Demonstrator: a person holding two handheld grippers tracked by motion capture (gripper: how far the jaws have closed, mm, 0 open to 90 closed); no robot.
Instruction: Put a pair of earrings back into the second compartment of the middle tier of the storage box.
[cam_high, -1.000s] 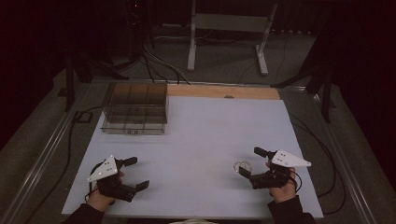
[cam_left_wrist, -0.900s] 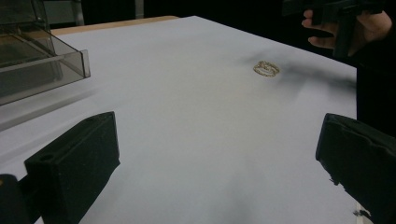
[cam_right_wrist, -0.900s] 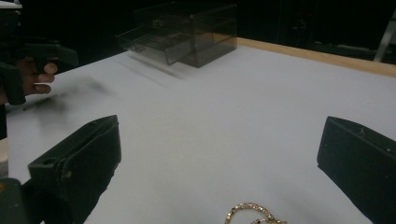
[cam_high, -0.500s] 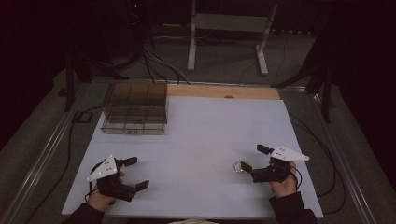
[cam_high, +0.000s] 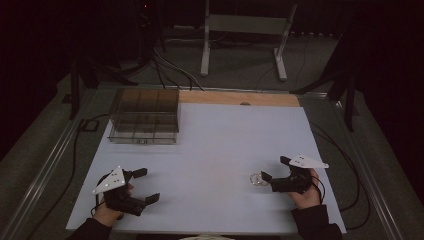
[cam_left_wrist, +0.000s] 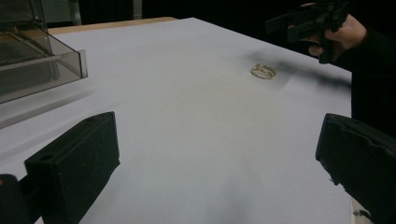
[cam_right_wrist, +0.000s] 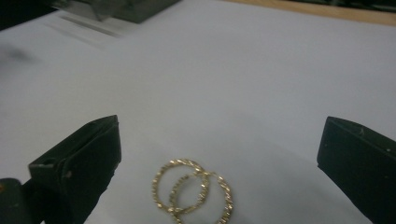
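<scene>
Two thin gold twisted rings lie overlapping on the white table top, right of centre near the front, also seen as rings and rings. My right gripper hovers just right of them, open, with its jaws spread wide either side of the rings and nothing held; same gripper. My left gripper rests open at the front left, far from the rings; same gripper. The right gripper and its hand appear beyond the rings.
A clear plastic compartment box stands at the table's back left, also box. A wooden strip runs along the far edge. Cables trail off the right side. Dark floor and a metal stand lie beyond.
The right gripper has shifted and tilted slightly beside the rings. The left gripper and the rings have stayed where they were.
</scene>
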